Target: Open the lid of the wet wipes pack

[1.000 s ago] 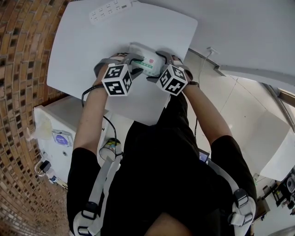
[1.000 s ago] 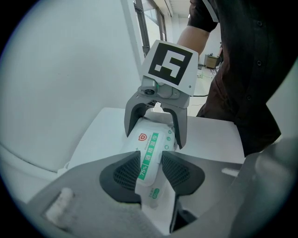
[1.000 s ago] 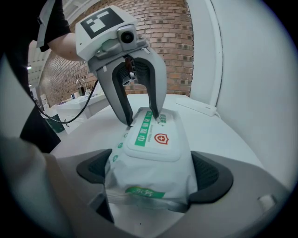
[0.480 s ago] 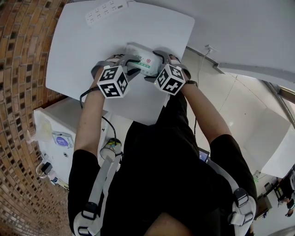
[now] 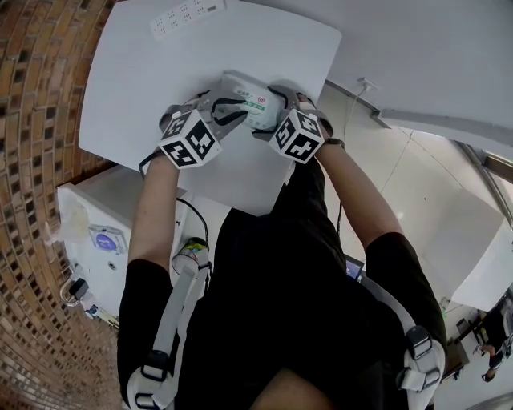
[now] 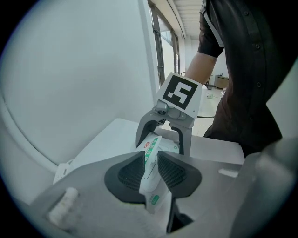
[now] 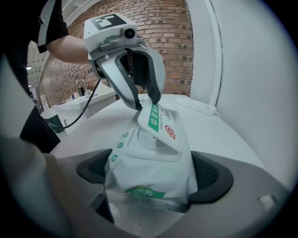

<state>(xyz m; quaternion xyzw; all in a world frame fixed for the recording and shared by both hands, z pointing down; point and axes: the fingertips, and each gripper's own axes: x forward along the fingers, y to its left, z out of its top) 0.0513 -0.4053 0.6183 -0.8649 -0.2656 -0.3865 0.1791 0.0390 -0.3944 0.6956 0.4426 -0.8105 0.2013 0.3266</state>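
Note:
The white wet wipes pack (image 5: 250, 102) with green print lies on the white table (image 5: 128, 88). My right gripper (image 7: 153, 179) is shut on the near end of the pack (image 7: 156, 174), one pad against each side. The pack's hinged lid (image 7: 160, 122) stands tilted up off its frame. My left gripper (image 6: 151, 169) reaches in from the opposite side and its jaws are closing on the lid (image 6: 150, 160), which stands edge-on between the pads. In the right gripper view the left gripper (image 7: 148, 101) pinches the lid's raised edge.
A white power strip (image 5: 186, 12) lies at the table's far edge. A white cabinet (image 5: 92, 232) with a cable stands below the table's left side, next to a brick wall (image 5: 40, 80). The person's body fills the near side.
The left gripper has rolled and shifted a little left, its jaws narrowing around the lid. The right gripper and the pack have stayed put.

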